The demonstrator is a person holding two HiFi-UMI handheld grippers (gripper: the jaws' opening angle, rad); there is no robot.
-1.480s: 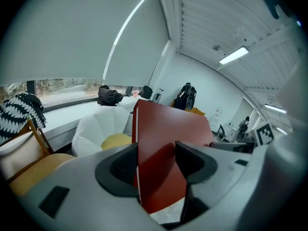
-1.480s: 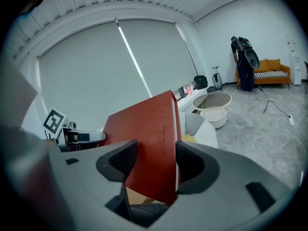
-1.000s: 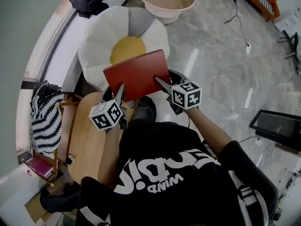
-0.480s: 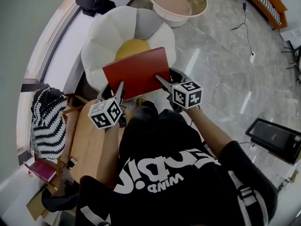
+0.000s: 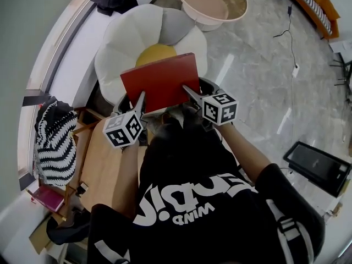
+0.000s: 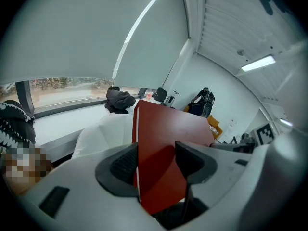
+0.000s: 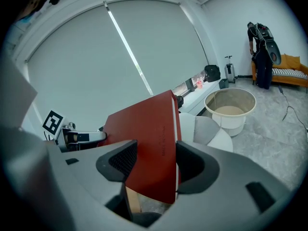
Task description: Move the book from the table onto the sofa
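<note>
Book (image 5: 159, 82) red, held aloft by flower-shaped sofa (image 5: 127, 40) | your left tool (image 5: 141, 96) clamped its left edge | your right tool (image 5: 187, 90) clamped its right edge

The book (image 5: 159, 83) is bound in a smooth, matt red cover, and a thin white paper edge is seen along its side. The left gripper (image 6: 156, 160) and right gripper (image 7: 153, 159) are cased in matt grey plastic, with dark ribbed pads set on the fingers (image 6: 124, 163). The flower-shaped sofa (image 5: 124, 43), at the far side, is covered in soft white and yellow cloth. The tabletop (image 5: 104, 166) at near left is made of pale, smooth wood. The floor (image 5: 258, 87) at right is laid in glossy polished stone. The basin (image 5: 220, 23) is moulded from smooth plastic.
</note>
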